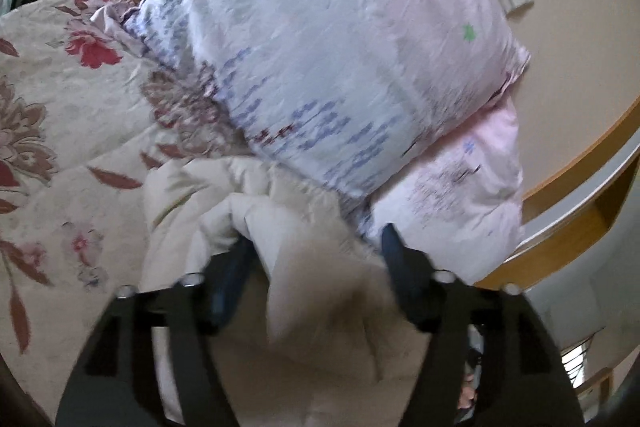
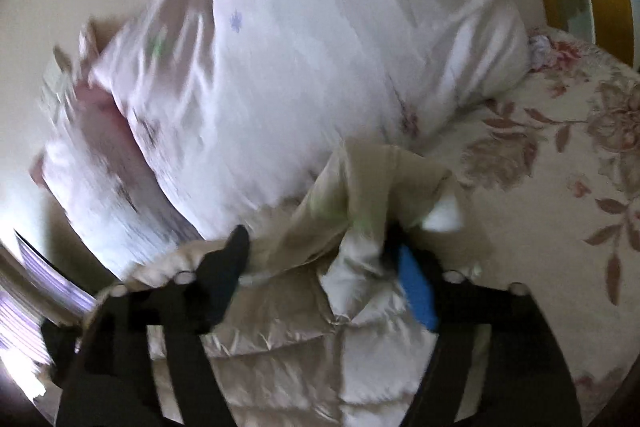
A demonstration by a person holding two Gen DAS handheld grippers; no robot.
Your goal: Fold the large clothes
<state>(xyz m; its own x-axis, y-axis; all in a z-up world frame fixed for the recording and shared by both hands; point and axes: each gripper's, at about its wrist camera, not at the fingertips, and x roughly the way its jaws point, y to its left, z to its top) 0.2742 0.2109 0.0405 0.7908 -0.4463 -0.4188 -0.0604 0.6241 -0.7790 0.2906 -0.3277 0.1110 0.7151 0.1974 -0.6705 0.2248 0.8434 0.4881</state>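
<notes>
Both the left gripper (image 1: 316, 247) and right gripper (image 2: 320, 247) stand wide apart. A cream quilted satin jacket (image 2: 360, 327) lies loose between each pair of fingers, beside 2 stacked pale pink pillows (image 1: 340, 47).

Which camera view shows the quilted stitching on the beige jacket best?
The right wrist view: the beige jacket lies between the open tongs with its shiny quilted seams plain. The left wrist view shows only bunched, blurred folds of it, no stitching.

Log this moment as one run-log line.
stage: jacket fold | left gripper: open over beige puffer jacket | right gripper: open, jacket between fingers | pillows behind | floral bedspread
</notes>
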